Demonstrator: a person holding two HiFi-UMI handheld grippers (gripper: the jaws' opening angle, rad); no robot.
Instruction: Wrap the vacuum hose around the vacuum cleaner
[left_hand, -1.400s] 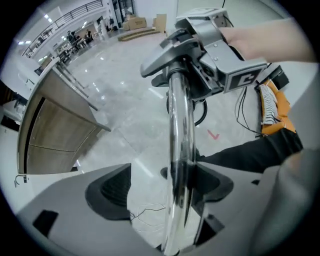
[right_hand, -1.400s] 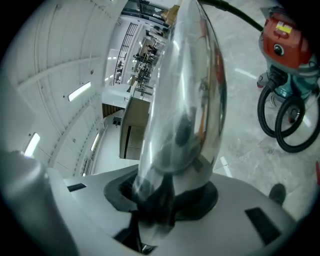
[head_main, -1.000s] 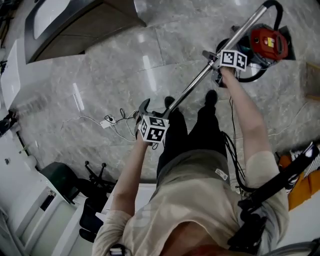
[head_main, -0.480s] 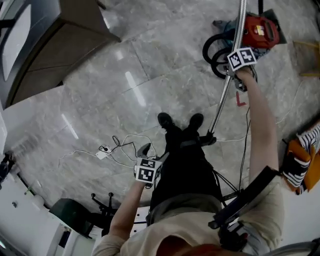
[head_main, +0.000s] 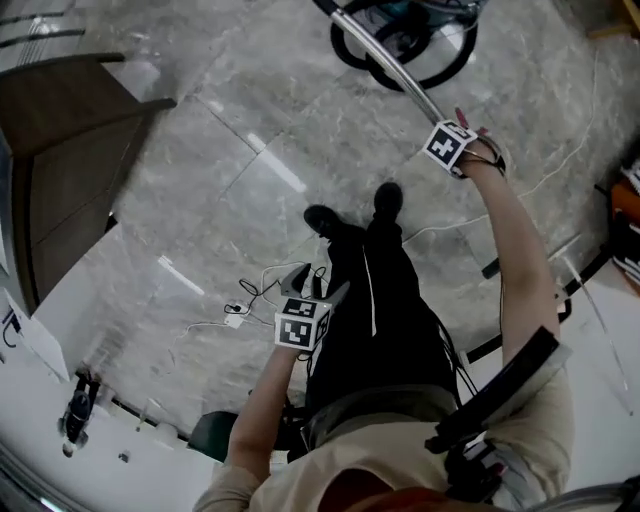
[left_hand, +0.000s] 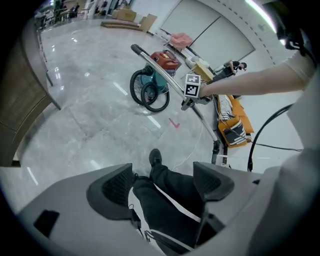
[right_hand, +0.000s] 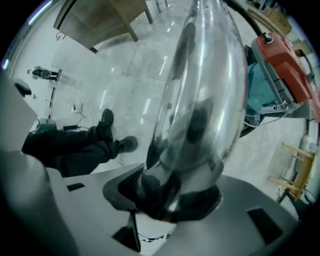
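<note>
The red and teal vacuum cleaner (left_hand: 161, 62) stands on the marble floor, with its black hose (left_hand: 147, 92) looped in rings beside it. My right gripper (head_main: 445, 128) is shut on the chrome wand tube (head_main: 385, 65), which slants from my hand toward the vacuum cleaner (head_main: 395, 8). In the right gripper view the shiny wand tube (right_hand: 195, 100) fills the gap between the jaws of the right gripper (right_hand: 172, 192); they have just eased open slightly around it. My left gripper (head_main: 312, 282) hangs open and empty beside the person's legs. In its own view the left gripper (left_hand: 162, 182) frames only a dark trouser leg.
A wooden counter (head_main: 70, 130) stands at the upper left. A white cable with a plug block (head_main: 235, 310) lies on the floor by the left gripper. An orange striped bag (left_hand: 232, 125) and a wooden frame (right_hand: 287, 170) lie to the right.
My right gripper has swung down and nearer the person with the tube, which now slants across the floor. The left gripper has sunk beside the legs. The vacuum has slid to the view's top edge.
</note>
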